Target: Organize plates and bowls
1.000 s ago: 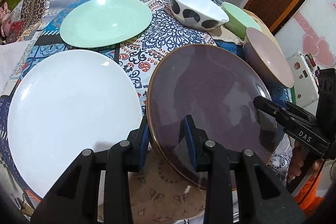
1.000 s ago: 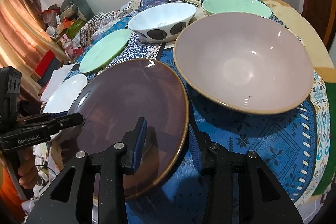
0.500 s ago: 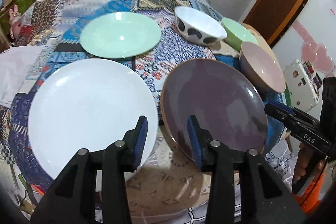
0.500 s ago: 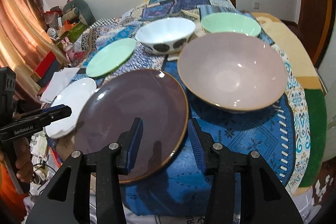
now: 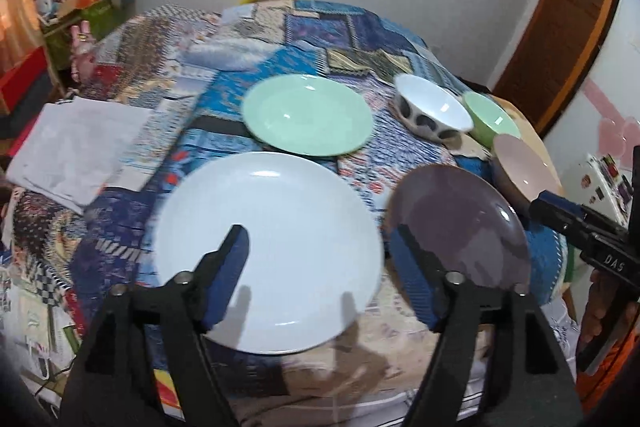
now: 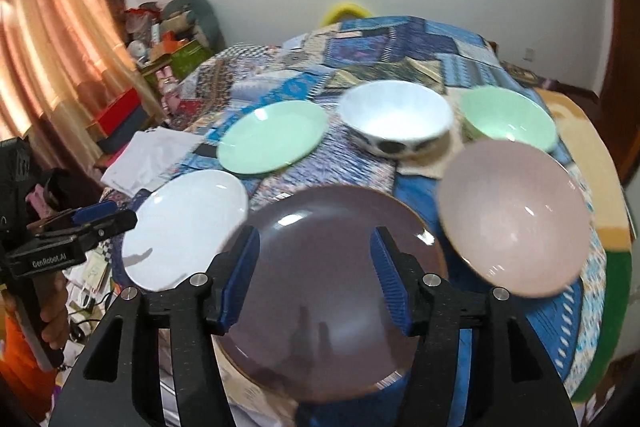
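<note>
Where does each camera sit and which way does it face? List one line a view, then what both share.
Left wrist: on the left gripper, jaws open, looking down over the white plate; the right gripper and its hand show at right.
Right wrist: on the right gripper, jaws open, looking down over the purple plate; the left gripper and its hand show at left.
Shared: both plates, green plate, spotted bowl, green bowl, pink bowl.

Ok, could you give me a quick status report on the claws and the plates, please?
Left claw and right claw open, just widened, nothing held. Brown plate flat on the cloth beside white plate. Nothing in the way.
</note>
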Demonstrator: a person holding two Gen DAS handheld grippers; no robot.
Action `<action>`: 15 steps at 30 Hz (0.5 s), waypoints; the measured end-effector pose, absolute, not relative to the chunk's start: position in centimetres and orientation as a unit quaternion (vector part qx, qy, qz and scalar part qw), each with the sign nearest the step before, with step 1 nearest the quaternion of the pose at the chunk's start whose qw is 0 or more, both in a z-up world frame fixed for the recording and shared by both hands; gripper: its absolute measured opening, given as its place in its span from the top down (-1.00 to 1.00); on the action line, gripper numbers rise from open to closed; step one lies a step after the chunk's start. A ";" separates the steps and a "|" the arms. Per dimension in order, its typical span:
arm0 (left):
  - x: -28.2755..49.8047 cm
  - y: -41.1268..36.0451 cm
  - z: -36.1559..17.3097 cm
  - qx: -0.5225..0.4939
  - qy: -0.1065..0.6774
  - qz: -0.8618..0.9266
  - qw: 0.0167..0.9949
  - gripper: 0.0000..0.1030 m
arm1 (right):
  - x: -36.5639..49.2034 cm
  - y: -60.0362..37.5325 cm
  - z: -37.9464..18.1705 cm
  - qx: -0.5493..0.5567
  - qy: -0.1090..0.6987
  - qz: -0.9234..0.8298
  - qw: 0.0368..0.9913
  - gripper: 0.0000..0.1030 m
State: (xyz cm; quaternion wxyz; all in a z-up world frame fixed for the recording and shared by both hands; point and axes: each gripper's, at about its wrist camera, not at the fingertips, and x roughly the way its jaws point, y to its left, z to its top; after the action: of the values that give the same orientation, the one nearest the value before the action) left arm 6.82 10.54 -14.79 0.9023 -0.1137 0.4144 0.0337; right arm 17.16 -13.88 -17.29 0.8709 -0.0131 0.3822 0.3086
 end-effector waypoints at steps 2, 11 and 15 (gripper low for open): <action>6.3 11.5 -14.9 -0.115 0.413 0.045 0.902 -0.54 | 17.3 -12.6 -17.3 -0.022 0.383 0.316 0.868 -0.08; 5.2 16.4 -16.6 -0.138 0.434 0.092 0.886 -0.55 | 18.6 -6.7 -19.0 -0.077 0.405 0.349 0.842 -0.19; 5.0 17.9 -17.9 -0.147 0.447 0.094 0.877 -0.55 | 20.0 -4.8 -20.5 -0.087 0.429 0.353 0.827 -0.19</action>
State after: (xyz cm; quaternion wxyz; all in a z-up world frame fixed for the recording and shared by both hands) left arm 4.99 17.94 -17.91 0.8772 -0.1470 0.4474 0.0942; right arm 19.95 -4.76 -20.46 0.8269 -0.0872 0.4289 0.3531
